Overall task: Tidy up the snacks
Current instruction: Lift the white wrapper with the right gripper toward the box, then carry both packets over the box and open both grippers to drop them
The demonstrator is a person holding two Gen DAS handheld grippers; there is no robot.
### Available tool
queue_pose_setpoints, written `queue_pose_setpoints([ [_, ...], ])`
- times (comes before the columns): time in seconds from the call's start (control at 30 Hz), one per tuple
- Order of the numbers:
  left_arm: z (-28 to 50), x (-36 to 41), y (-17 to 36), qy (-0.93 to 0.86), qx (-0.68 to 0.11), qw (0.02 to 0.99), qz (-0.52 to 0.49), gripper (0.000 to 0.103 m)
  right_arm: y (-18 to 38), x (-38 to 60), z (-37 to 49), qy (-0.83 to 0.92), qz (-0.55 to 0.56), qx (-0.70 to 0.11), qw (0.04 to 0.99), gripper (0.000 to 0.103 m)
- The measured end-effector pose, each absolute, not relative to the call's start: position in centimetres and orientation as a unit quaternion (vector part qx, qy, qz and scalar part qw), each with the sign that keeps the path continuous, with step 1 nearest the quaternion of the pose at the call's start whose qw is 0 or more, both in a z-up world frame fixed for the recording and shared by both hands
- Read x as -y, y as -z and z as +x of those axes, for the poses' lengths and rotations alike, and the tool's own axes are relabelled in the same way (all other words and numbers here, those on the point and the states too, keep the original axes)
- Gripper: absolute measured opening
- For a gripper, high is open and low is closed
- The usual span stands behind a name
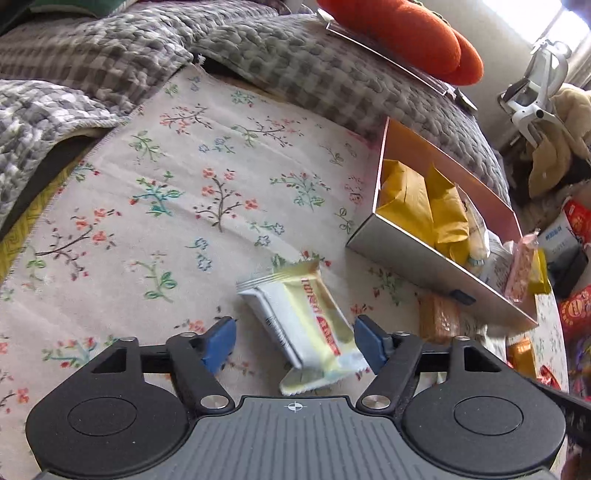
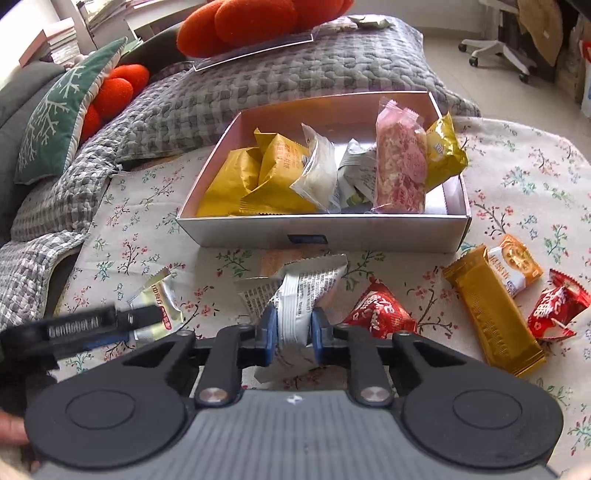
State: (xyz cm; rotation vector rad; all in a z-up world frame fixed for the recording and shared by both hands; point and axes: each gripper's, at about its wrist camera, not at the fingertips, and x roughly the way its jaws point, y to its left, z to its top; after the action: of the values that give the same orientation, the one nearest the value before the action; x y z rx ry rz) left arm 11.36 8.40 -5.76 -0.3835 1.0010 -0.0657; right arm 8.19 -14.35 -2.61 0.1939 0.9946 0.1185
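Both grippers work above a floral cloth (image 2: 524, 166) spread over a sofa: the left gripper (image 1: 293, 341) hangs spread wide, its blue pads on either side of a pale yellow-and-white wafer packet (image 1: 308, 326) lying on the cloth, the right-hand pad close against the wrapper's edge, while the right gripper (image 2: 293, 328) is clenched on a silver-white printed packet (image 2: 295, 295) held just in front of the box. A grey checked quilt (image 2: 207, 96) covers the cushions behind, with orange plush cushions (image 2: 251, 22) and a green snowflake pillow (image 2: 55, 114) beyond it. On the cloth sits the open pink-lined snack box (image 2: 321, 229), already packed with yellow packets (image 2: 255, 181), a clear white packet (image 2: 319, 173), a grey one, a pink nougat bar (image 2: 400, 162) standing upright and a gold packet (image 2: 443, 151) leaning at its right wall. Loose snacks lie on the cloth to the right of the held packet — a long gold bar (image 2: 491, 314), an orange-and-white packet (image 2: 517, 269) just beside it, and two red wrapped candies (image 2: 380, 314), one on either side of the bar.
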Motion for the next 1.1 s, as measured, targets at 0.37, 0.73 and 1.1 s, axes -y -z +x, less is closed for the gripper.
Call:
queue_pose_setpoints([
  [0.37,12.3,-4.2,6.0,0.03,-0.446,0.894,-0.034,0.045,2.3,14.7,8.3,-0.063,0.106,-0.472,0.873,0.017],
  [0.73,11.7,-5.6,3.5,0.049,-0.431,0.897,-0.087,0.045,0.7,16.4,8.3,-0.066,0.138,-0.452,0.879,0.017],
  [1.1,12.1,-4.0,0.5,0.066,-0.38,0.919,-0.075,0.045,-0.6,19.7,8.4,-0.031,0.171,-0.424,0.889,0.017],
])
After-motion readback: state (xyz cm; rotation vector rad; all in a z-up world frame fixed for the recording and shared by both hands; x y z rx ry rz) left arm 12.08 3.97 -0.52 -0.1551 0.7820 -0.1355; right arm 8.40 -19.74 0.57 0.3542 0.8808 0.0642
